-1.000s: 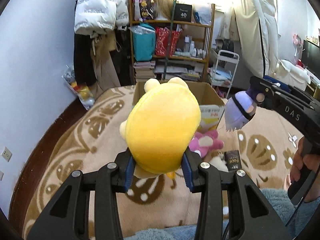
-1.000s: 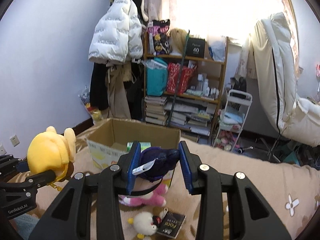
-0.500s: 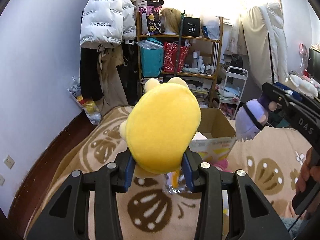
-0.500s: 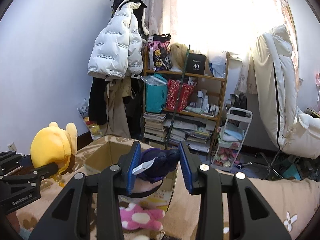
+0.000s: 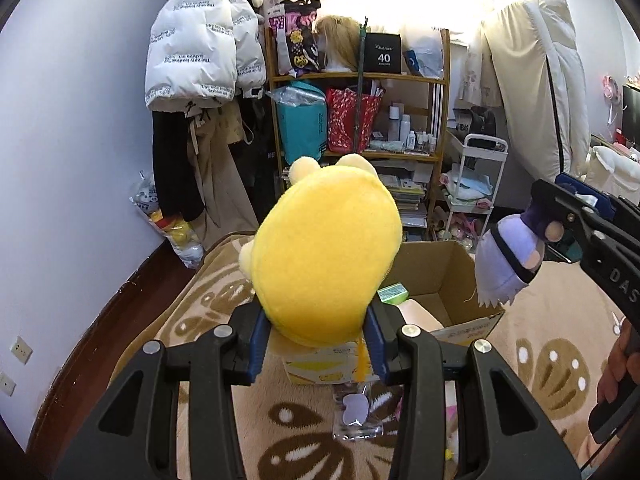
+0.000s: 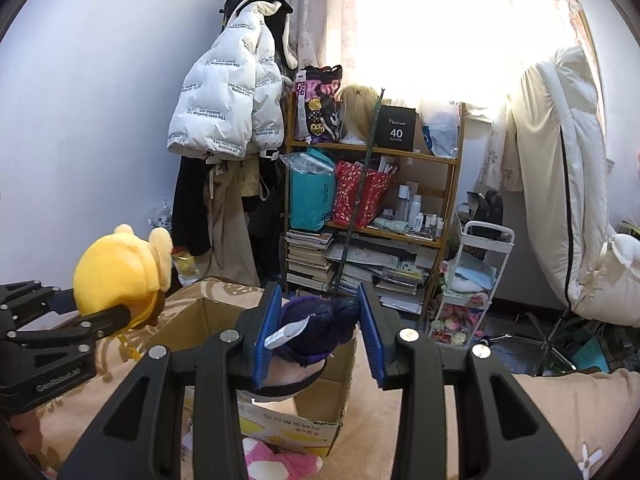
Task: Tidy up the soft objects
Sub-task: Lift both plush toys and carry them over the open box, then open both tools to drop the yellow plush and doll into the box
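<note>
My left gripper [image 5: 316,344] is shut on a round yellow plush [image 5: 326,256] and holds it above the near left edge of an open cardboard box [image 5: 444,276]; it also shows in the right wrist view [image 6: 116,280]. My right gripper [image 6: 320,340] is shut on a purple-haired doll [image 6: 316,328], held over the box [image 6: 324,396]. In the left wrist view the doll [image 5: 508,256] hangs in lavender clothes above the box's right side.
A pink plush [image 6: 280,460] and a small clear packet [image 5: 356,412] lie on the patterned brown blanket [image 5: 208,312] in front of the box. A green packet [image 5: 394,294] lies inside the box. A cluttered shelf [image 5: 360,128], hanging coats and a white trolley stand behind.
Both grippers have risen and moved forward with their toys, from over the blanket to over the box. The pink plush has dropped toward the bottom of the views.
</note>
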